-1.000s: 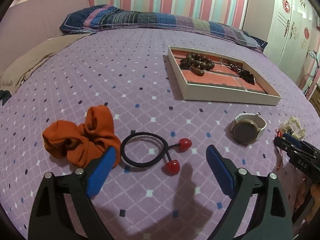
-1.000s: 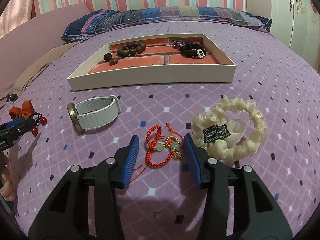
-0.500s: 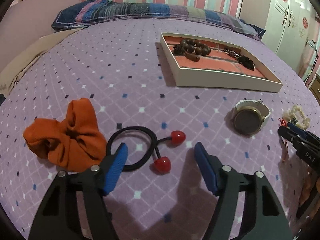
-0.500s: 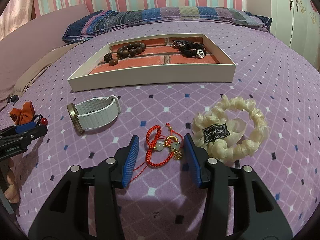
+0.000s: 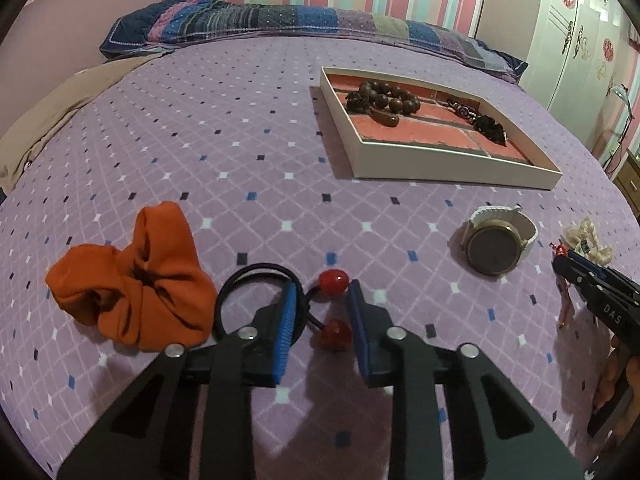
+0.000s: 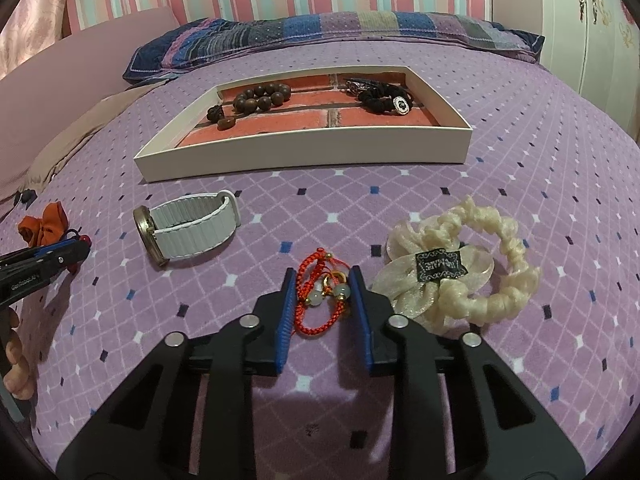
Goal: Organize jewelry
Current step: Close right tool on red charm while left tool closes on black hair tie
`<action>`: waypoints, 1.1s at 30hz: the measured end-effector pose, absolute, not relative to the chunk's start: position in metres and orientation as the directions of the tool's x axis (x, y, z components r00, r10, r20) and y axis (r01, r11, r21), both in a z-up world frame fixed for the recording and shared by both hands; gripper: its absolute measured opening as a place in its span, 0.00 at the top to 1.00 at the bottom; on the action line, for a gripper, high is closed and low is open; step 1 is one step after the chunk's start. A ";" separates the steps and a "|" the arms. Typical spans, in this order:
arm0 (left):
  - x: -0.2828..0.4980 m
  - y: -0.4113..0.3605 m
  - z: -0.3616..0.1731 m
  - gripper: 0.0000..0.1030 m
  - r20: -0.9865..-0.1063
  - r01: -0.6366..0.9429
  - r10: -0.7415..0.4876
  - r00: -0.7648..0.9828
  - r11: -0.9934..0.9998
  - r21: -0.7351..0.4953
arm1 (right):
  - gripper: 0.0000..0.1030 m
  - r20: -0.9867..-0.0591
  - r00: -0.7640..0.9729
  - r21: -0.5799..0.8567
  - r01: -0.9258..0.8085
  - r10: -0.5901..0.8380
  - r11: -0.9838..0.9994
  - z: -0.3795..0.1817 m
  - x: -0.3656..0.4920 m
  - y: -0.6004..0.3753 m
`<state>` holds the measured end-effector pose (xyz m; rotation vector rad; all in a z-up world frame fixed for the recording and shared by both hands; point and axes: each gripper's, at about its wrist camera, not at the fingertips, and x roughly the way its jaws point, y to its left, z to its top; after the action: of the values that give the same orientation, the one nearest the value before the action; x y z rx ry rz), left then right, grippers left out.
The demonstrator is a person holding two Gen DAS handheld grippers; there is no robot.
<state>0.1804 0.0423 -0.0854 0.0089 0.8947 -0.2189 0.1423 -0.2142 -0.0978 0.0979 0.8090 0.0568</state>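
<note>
A black hair tie with two red beads (image 5: 256,276) lies on the purple bedspread. My left gripper (image 5: 322,300) is low over it, its blue pads narrowed around the cord and beads (image 5: 334,282). A red cord bracelet (image 6: 320,300) with pale beads lies between the pads of my right gripper (image 6: 323,284), which have closed in around it. A white-rimmed tray (image 6: 304,148) with a brick-pattern floor holds a wooden bead bracelet (image 6: 262,96) and a black bracelet (image 6: 384,98).
An orange scrunchie (image 5: 136,280) lies left of the hair tie. A white-strap watch (image 6: 192,230) lies in front of the tray, also in the left wrist view (image 5: 496,240). A cream scrunchie (image 6: 460,276) touches my right gripper's right side. Pillows (image 6: 320,36) lie behind.
Both grippers have narrowed. The left one moved forward and down over the hair tie and closed in around its beads. The right one closed in around the red bracelet.
</note>
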 end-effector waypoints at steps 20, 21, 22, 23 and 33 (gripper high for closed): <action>0.164 0.046 -0.077 0.93 -0.754 0.196 -0.208 0.623 0.975 -0.107 | 0.89 -0.696 0.711 0.111 -0.030 0.099 0.993 -0.091 0.136 -0.211; 0.163 0.046 -0.075 0.93 -0.749 0.196 -0.210 0.628 0.975 -0.109 | 0.89 -0.694 0.713 0.115 -0.030 0.102 0.993 -0.090 0.136 -0.212; 0.163 0.047 -0.073 0.93 -0.745 0.196 -0.211 0.633 0.974 -0.109 | 0.89 -0.691 0.715 0.120 -0.028 0.104 0.992 -0.089 0.135 -0.212; 0.162 0.047 -0.071 0.93 -0.742 0.198 -0.214 0.635 0.974 -0.111 | 0.89 -0.691 0.714 0.126 -0.028 0.108 0.992 -0.089 0.135 -0.213; 0.159 0.044 -0.054 0.93 -0.709 0.213 -0.228 0.668 0.971 -0.111 | 0.89 -0.676 0.725 0.161 -0.030 0.132 0.987 -0.081 0.133 -0.220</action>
<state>0.1588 0.0440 -0.0536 -0.0194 0.8019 -0.2484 0.1334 -0.2202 -0.0808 0.1424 0.7547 0.0896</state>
